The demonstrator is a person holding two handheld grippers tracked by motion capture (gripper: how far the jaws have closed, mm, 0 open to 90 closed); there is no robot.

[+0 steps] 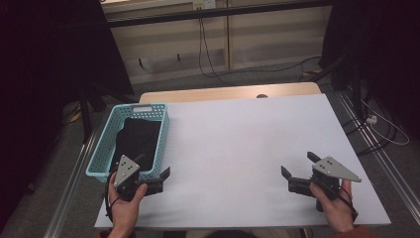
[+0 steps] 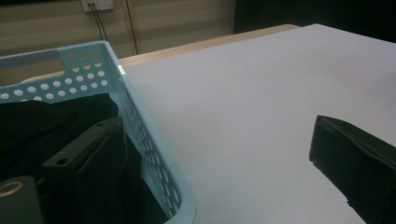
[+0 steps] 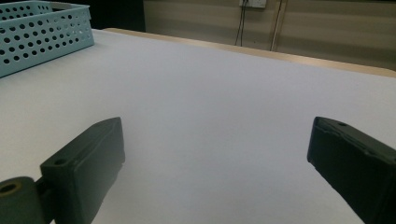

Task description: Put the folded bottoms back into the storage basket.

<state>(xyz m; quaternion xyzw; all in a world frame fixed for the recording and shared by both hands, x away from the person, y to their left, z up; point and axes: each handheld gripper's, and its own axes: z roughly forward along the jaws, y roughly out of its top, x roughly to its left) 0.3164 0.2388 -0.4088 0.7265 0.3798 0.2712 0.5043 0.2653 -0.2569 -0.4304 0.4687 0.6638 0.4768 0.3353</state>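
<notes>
High view: left gripper (image 1: 157, 174) gapes wide astride the blue basket (image 1: 101, 149) rim over black cloth (image 1: 138, 141); right gripper (image 1: 294, 166) wide above the white surface (image 1: 237, 148).

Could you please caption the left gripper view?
Open left gripper straddling the blue basket wall, above black cloth.

Worktop (image 1: 237, 144), covered by a white sheet, with a strip of pale wood exposed along its far edge. A light blue perforated basket (image 1: 101, 153) stood on its left side, holding a black cloth (image 1: 138, 141).
</notes>
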